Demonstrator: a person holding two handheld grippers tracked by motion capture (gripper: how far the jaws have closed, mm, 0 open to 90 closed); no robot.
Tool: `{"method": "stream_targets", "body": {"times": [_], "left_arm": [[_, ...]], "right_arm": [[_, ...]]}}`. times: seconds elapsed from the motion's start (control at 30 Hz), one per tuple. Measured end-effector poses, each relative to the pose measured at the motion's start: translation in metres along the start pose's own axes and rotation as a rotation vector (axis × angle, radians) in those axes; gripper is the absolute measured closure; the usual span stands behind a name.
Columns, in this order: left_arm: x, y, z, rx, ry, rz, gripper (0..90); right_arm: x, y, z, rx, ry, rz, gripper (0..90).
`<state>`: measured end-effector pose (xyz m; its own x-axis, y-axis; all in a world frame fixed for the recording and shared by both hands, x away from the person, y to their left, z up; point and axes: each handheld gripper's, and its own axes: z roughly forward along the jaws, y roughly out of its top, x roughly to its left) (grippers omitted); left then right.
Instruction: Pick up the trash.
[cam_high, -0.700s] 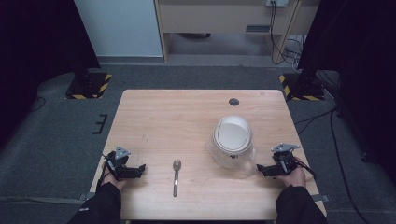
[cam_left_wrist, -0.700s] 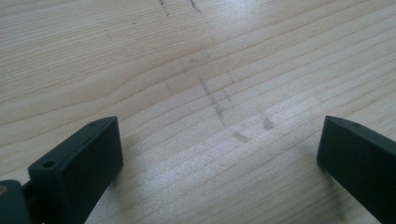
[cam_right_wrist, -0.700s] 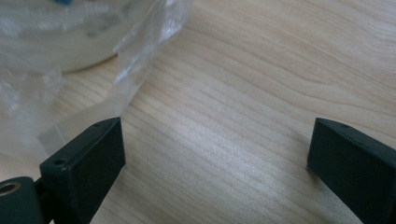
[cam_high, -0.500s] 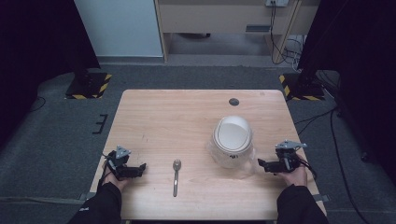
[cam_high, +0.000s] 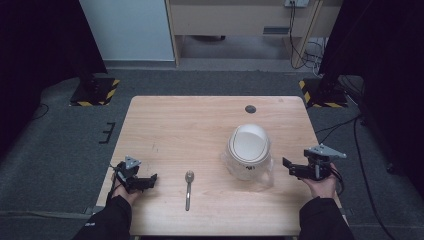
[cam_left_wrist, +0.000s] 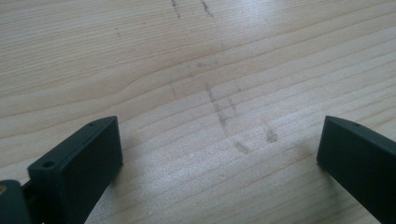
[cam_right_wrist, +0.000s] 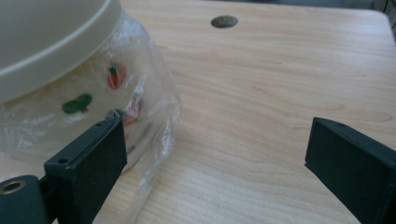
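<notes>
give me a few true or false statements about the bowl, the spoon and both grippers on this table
1. The spoon lies on the table between the left gripper and the bowl. True.
2. The right gripper is shut on the bowl. False: its jaws stand open beside the bowl, gripping nothing.
3. The bowl sits in clear plastic wrap. True.
4. The left gripper holds the spoon. False: its jaws are open over bare wood, the spoon apart from it.
5. The spoon rests inside the bowl. False: it lies on the table, apart from the bowl.
</notes>
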<state>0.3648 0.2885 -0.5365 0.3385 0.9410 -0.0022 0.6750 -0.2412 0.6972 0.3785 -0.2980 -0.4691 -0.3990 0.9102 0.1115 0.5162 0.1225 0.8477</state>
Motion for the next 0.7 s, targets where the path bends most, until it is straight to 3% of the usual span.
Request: {"method": "stream_targets", "body": {"times": [0.23,0.37,0.47,0.7], "left_arm": [[-0.001,0.000,0.000,0.001,0.005,-0.005,0.0],[-0.001,0.000,0.000,0.000,0.008,-0.007,0.0],[-0.001,0.000,0.000,0.000,0.008,-0.008,0.0],[-0.002,0.001,0.000,0.002,0.012,-0.012,0.0]], "right_arm": [[0.007,0.011,-0.009,-0.081,-0.006,0.008,7.0],[0.018,0.024,-0.018,-0.153,0.011,0.031,6.5],[0.024,0.030,-0.026,-0.188,0.013,0.023,6.8],[0.035,0.041,-0.033,-0.215,0.002,0.000,5.9]]}}
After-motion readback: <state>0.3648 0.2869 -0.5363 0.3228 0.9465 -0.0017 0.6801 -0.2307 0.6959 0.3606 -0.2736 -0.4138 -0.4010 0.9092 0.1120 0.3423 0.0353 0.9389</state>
